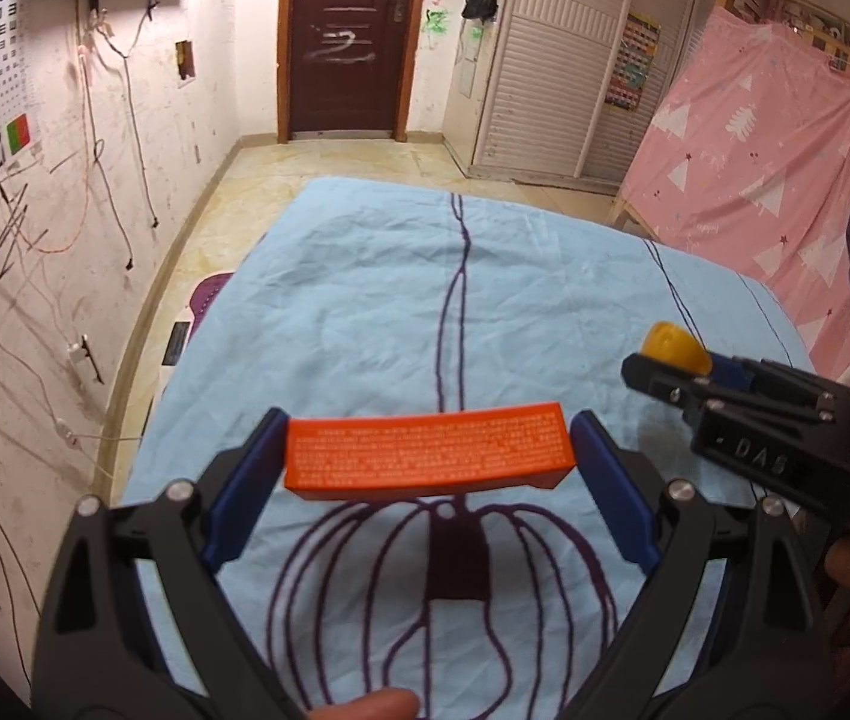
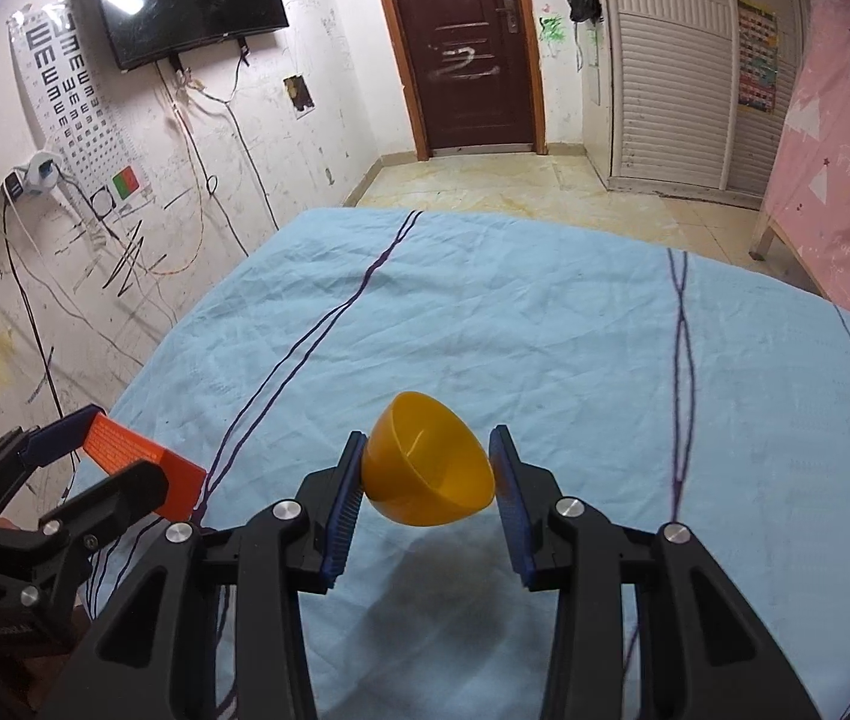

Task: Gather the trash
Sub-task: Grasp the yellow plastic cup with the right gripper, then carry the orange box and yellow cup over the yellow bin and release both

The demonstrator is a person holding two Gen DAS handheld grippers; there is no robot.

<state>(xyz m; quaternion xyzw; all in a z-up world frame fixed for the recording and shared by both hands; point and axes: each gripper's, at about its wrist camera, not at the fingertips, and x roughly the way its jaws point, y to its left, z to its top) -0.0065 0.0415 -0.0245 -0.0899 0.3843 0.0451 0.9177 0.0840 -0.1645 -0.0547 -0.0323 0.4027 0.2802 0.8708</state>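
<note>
left wrist view: left gripper (image 1: 427, 462) fingers clamp an orange box (image 1: 427, 450) above the blue bed sheet (image 1: 365, 300); right gripper (image 2: 427, 480) fingers clamp a yellow bowl (image 2: 427, 474).

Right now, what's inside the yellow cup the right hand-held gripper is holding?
The yellow cup in the right hand-held gripper is tilted with its mouth facing the camera. The visible inner wall is bare, with nothing inside. The deepest part is hidden behind the near rim.
</note>
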